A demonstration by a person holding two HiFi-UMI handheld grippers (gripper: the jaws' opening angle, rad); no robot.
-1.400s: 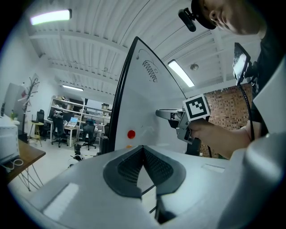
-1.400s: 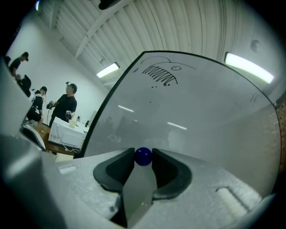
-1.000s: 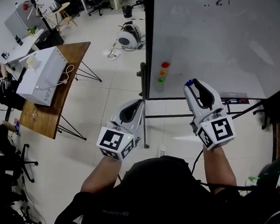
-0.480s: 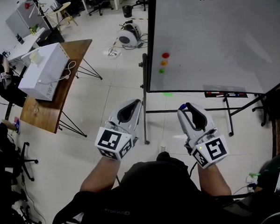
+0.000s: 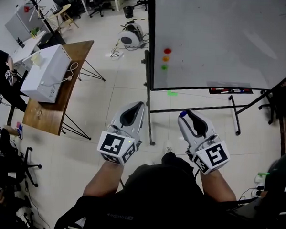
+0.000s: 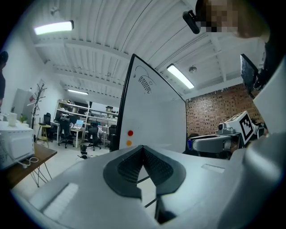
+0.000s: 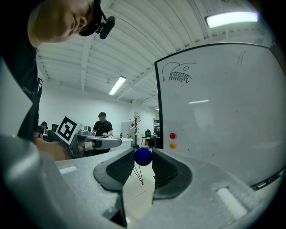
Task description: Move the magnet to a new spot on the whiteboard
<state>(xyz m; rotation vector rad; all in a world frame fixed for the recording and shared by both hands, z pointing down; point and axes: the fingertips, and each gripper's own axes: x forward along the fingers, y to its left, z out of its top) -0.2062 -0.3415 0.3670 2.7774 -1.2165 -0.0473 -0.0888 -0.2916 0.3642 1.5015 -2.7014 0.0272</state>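
Pinching blue magnet (image 7: 143, 157), right tool (image 7: 142, 161), whiteboard (image 7: 223, 112) ahead

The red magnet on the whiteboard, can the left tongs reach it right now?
Probably not from here. The left tongs hang close to the person's body, well short of the whiteboard, and their jaws are together. Nothing blocks the way to the red magnet, so stepping closer should do.

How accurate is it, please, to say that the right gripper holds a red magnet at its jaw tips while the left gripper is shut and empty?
Not quite. The right gripper holds a blue magnet, not a red one, as the right gripper view shows. The red magnet sits on the whiteboard. The rest holds: the left gripper is shut and empty.
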